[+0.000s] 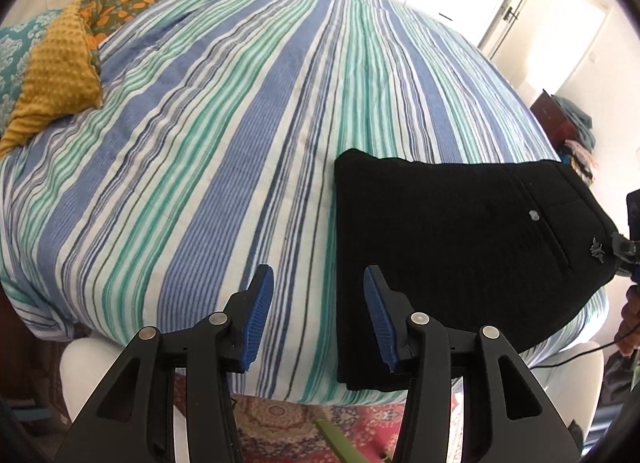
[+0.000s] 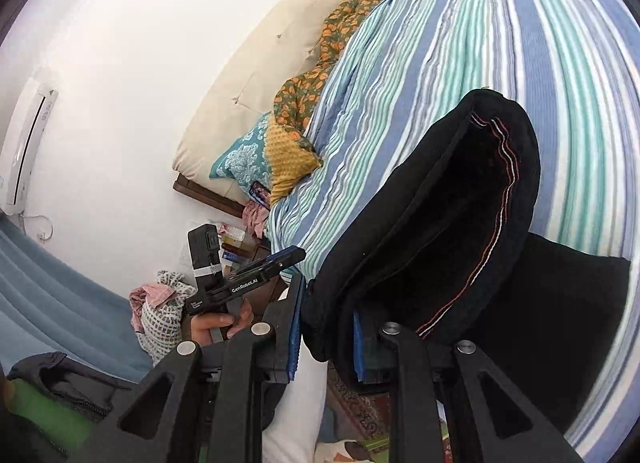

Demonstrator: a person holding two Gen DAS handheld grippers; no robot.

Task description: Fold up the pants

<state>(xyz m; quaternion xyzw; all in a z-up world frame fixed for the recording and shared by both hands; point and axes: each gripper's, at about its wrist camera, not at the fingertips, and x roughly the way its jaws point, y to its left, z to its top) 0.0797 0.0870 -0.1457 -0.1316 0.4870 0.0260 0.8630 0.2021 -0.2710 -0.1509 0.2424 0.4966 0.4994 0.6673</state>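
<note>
The black pants (image 1: 452, 263) lie folded into a compact rectangle at the near edge of the striped bed (image 1: 240, 123), toward its right corner. A back welt pocket with a pale button faces up; the right wrist view shows the waistband lining with red and white stitching. The fabric appears soft, matte and moderately thick: judged limp, so it will sag unless gripped through all layers at a folded edge or the waistband. The left gripper (image 1: 318, 315) hovers with jaws apart, holding nothing, just beside the pants' left edge. The right gripper (image 2: 326, 337) is clamped on the waistband end, lifting it.
</note>
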